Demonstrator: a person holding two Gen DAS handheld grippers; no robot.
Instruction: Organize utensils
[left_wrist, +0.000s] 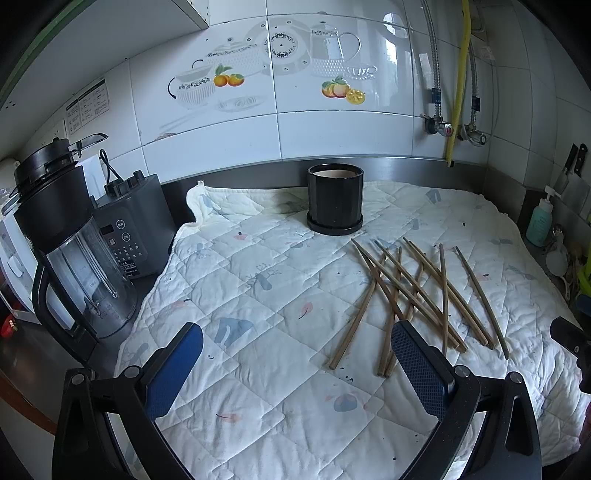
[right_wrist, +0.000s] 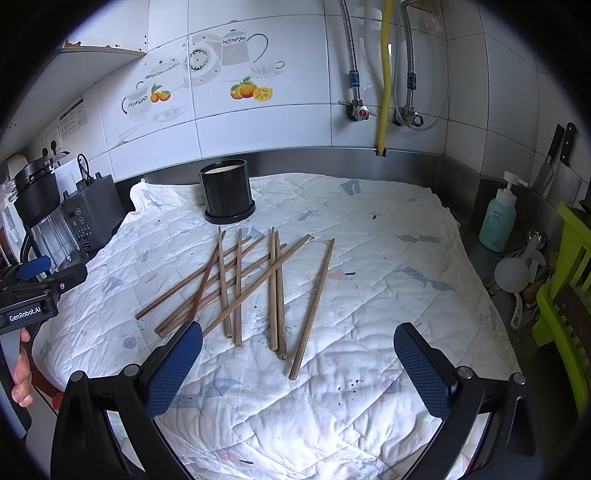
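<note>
Nine or so brown wooden chopsticks lie loose and crossing one another on the white quilted cloth that covers the desk, roughly midway between its front and back edges. A black ribbed cylindrical holder stands upright on a black saucer near the back edge of the cloth, apart from the chopsticks and with nothing visible sticking out of its top.

Both tools hover over the front part of the cloth. The left tool has its blue-padded fingers spread wide with nothing between them; the near ends of the chopsticks lie just ahead of its right-hand finger. The right tool is likewise spread wide and holds nothing, with several chopstick ends lying between its fingers and just ahead of them.

At the left edge of the desk stand a blender jug and its grey base. At the right edge, off the cloth, stands a teal pump bottle.
</note>
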